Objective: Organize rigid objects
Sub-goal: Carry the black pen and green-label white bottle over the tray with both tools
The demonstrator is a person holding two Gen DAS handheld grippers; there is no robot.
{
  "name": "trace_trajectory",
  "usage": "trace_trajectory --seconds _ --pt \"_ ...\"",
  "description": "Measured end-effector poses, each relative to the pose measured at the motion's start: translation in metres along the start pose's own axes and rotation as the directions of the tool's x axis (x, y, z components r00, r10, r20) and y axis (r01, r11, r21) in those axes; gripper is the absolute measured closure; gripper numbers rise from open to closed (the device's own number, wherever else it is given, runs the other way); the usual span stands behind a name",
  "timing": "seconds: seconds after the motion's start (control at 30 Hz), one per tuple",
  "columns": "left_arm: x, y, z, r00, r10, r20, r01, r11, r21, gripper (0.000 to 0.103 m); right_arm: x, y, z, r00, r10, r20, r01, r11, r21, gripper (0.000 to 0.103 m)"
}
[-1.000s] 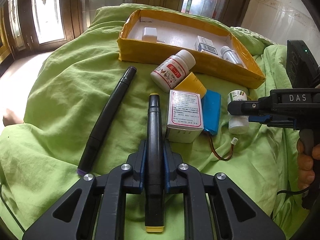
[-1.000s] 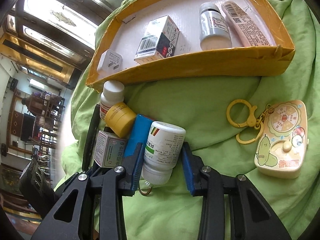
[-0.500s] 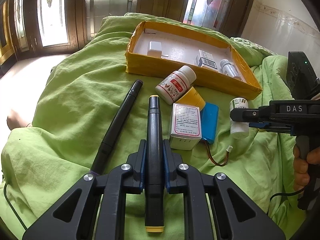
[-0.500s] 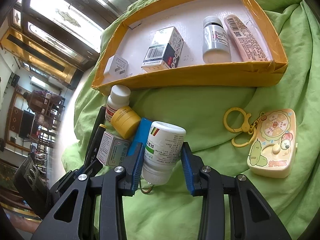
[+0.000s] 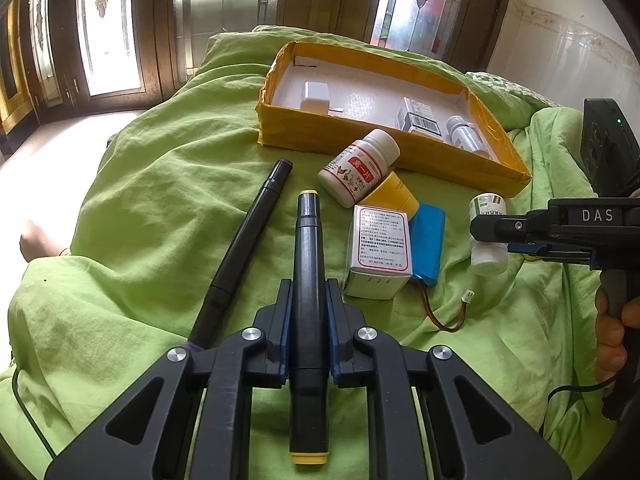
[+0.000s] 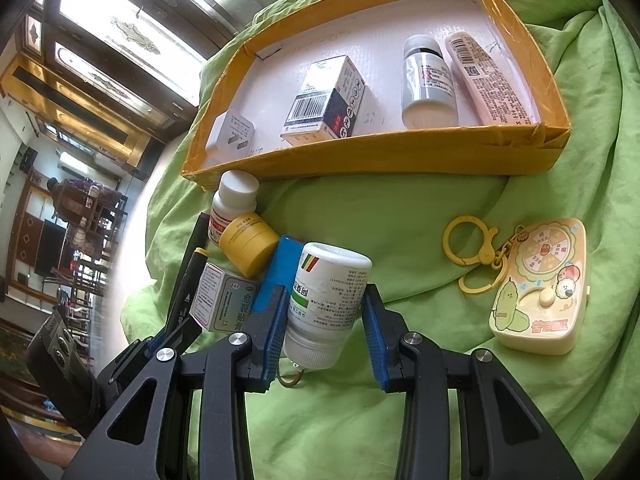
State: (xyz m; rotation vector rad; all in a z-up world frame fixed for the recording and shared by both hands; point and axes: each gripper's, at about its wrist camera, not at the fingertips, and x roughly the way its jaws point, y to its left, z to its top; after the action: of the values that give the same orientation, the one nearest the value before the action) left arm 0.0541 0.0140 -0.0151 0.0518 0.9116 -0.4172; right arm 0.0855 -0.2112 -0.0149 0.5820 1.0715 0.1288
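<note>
A: What is each claw doing?

B: The left claw (image 5: 307,320) is squeezed tight on a black pen (image 5: 307,280). The pen points toward the box (image 5: 400,152). The right claw (image 6: 326,320) has a white bottle (image 6: 326,300) between its blue pads. The left pad touches it. I can see a thin gap at the right pad, so I cannot tell if the grip is tight.

A: Where is the box?

B: It is the yellow box on the green sheet (image 5: 160,220). Both claws are on the near side of it, with the pile of small things between.

A: What is in the box?

B: A white plug (image 6: 232,136), a carton (image 6: 326,100), a grey bottle (image 6: 428,84) and a pink tube (image 6: 488,80).

A: How should the bottle go in?

B: I think you squeeze first so it cannot slip. Lift it up over the box wall. Set it in the bare spot between the plug and the carton. Go slow, because the soft sheet could make the box tip.

A: And the pen?

B: Lay it flat along the far wall of the box, I guess.
</note>
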Motion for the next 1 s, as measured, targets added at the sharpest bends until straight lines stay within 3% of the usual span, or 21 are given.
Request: trace_trajectory --seconds 1.0 --pt "-0.019 0.01 0.006 0.998 -0.013 0.054 0.016 0.999 -0.041 0.091 -0.008 0.001 0.008 0.999 -0.015 0.036 0.015 1.0 -0.013 0.07"
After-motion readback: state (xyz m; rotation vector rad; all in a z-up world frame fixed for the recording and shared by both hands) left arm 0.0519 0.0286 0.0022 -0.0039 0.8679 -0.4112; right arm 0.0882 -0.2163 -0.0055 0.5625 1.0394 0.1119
